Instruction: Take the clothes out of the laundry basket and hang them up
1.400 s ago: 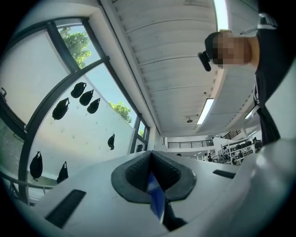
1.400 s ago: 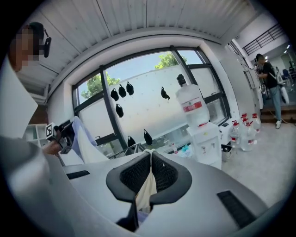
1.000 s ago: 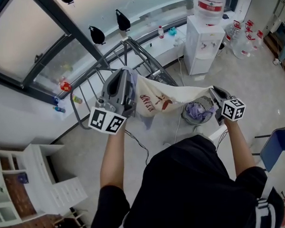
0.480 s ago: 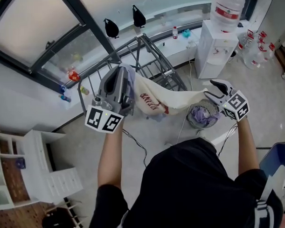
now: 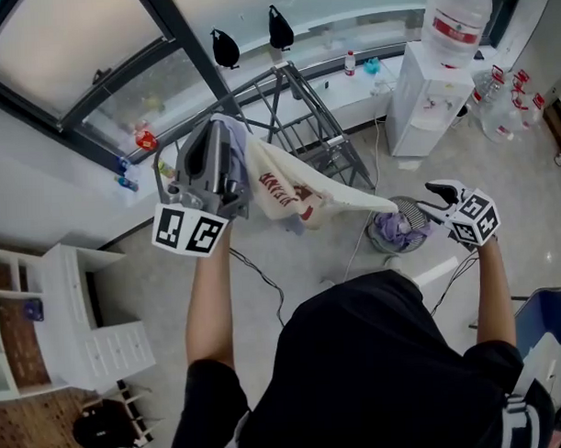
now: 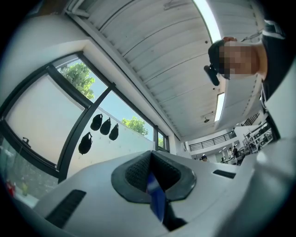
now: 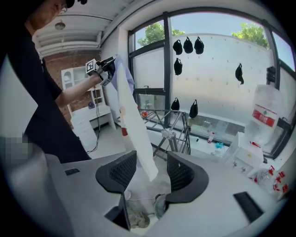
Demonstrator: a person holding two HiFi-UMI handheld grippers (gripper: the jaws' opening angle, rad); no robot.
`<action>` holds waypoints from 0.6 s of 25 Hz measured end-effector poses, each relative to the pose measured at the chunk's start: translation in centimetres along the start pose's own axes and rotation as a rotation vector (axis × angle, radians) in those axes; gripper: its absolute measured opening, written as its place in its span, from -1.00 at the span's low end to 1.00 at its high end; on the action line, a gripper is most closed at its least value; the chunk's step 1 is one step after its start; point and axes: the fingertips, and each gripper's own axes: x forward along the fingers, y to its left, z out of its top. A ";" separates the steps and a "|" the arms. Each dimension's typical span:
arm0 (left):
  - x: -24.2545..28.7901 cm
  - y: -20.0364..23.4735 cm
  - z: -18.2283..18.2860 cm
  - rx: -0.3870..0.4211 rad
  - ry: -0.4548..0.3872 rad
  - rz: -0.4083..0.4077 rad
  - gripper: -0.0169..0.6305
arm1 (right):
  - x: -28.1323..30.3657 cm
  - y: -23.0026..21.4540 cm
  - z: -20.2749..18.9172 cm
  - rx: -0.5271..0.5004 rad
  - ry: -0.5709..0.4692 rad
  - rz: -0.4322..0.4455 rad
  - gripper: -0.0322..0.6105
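A cream garment (image 5: 293,190) with red print stretches from my left gripper (image 5: 224,138) down toward the round laundry basket (image 5: 384,244), which holds purple clothes. The left gripper view shows that gripper (image 6: 150,172) shut on a blue fold of the cloth. My right gripper (image 5: 436,196) stands open just right of the garment's loose end; its jaws have just been opening. In the right gripper view the hanging garment (image 7: 132,120) dangles its tip between the spread jaws of this gripper (image 7: 151,172), touching neither pad. The metal drying rack (image 5: 300,126) stands behind the garment.
A white water dispenser (image 5: 428,94) and several spare bottles (image 5: 511,109) stand at the far right. White drawers (image 5: 82,317) are at the left, a blue chair (image 5: 550,319) at the right edge. Dark objects (image 5: 226,48) hang on the window. A cable trails on the floor.
The right gripper opened and let go of the garment's end, then drew off to the right. The left gripper rose and shifted left with the garment, whose free end now hangs loose.
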 end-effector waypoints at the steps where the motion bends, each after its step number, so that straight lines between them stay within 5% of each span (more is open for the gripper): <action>1: -0.3 0.0 0.1 0.016 0.007 0.001 -0.93 | -0.1 0.2 0.2 0.014 -0.007 0.018 -0.29; 4: -0.4 -1.0 0.1 0.042 0.034 -0.038 -0.94 | 0.5 2.4 4.8 0.011 -0.142 0.086 -0.29; 10: -0.5 -3.9 -1.8 0.084 0.140 -0.146 -0.93 | 4.9 12.5 20.6 -0.151 -0.462 0.307 -0.29; 15: -2.0 -5.7 -3.7 0.093 0.204 -0.194 -0.93 | 6.2 17.8 28.0 -0.253 -0.556 0.461 -0.27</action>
